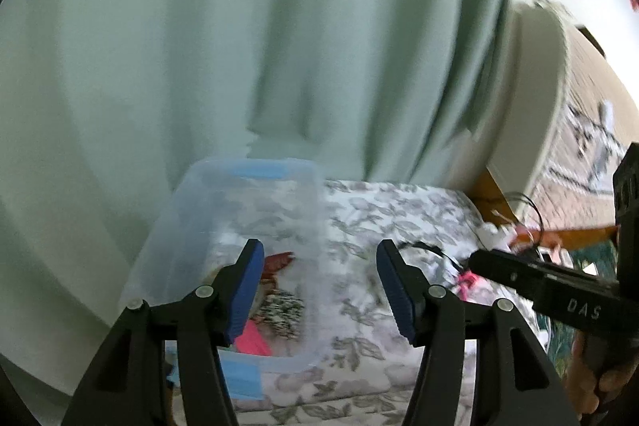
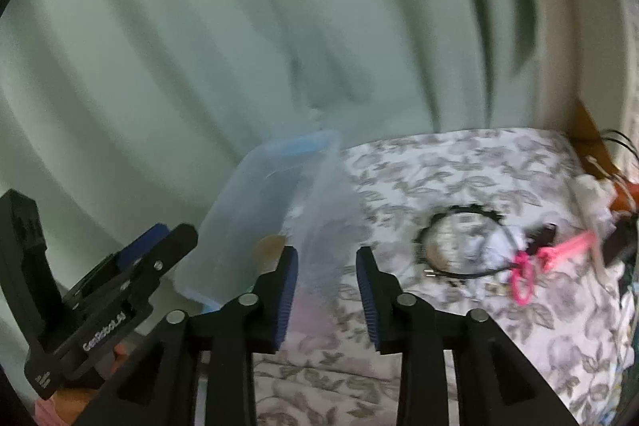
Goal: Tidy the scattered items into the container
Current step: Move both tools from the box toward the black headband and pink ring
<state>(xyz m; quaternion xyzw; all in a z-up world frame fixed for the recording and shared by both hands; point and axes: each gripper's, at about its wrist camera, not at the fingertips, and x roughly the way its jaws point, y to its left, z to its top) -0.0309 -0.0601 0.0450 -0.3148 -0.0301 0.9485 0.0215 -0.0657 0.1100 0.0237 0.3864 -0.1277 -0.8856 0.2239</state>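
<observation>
My left gripper (image 1: pixel 319 290) stands released, nothing between its pads; the clear plastic box (image 1: pixel 239 246) with blue clips lies just ahead, under my left finger, with pink and patterned bits already inside. My right gripper (image 2: pixel 325 294) is also released and empty, over the box's near wall. The black hairband (image 2: pixel 459 246) and pink scissors (image 2: pixel 531 266) lie apart to the right on the flowered bedspread (image 2: pixel 459 170), bare cloth between. A green curtain (image 1: pixel 239 26) closes off behind.

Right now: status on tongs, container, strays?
Both tongs, left and right, open, nothing held. Clear container on the bedspread, part filled. Black headband and pink item outside it. Nothing in the way.
</observation>
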